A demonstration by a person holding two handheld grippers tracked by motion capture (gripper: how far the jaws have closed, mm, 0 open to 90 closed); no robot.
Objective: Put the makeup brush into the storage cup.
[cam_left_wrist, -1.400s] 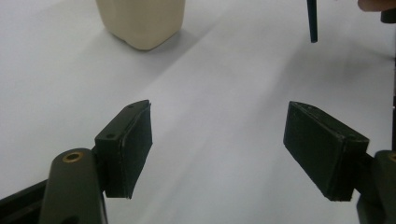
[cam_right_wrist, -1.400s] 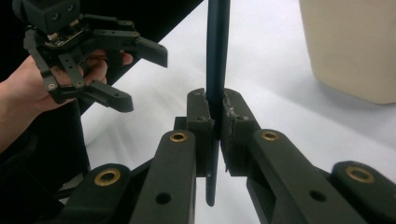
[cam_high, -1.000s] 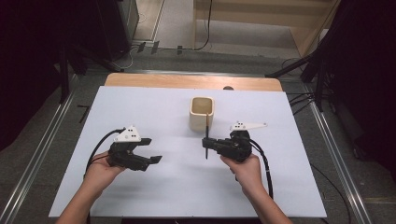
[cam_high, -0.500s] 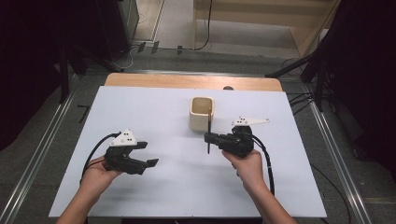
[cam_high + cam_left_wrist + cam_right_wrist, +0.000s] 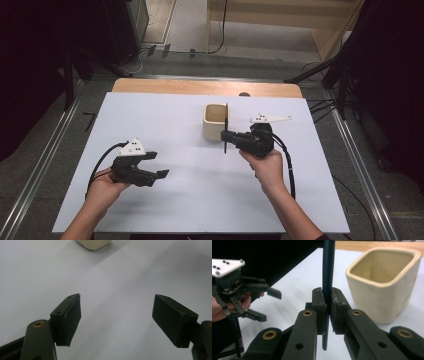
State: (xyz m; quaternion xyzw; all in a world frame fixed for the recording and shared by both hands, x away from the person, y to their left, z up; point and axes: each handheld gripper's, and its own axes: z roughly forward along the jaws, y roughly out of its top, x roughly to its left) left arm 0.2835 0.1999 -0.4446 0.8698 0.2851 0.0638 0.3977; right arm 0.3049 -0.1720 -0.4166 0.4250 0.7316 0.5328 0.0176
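While clamped: one pen (image 5: 328,277), one cup (image 5: 384,282).

Left gripper (image 5: 150,167) hovers low over the table, jaws spread wide, nothing between them; right gripper (image 5: 226,136) sits higher, jaws clamped tight on a thin dark stick (image 5: 327,277) held upright, forearm angling in from below
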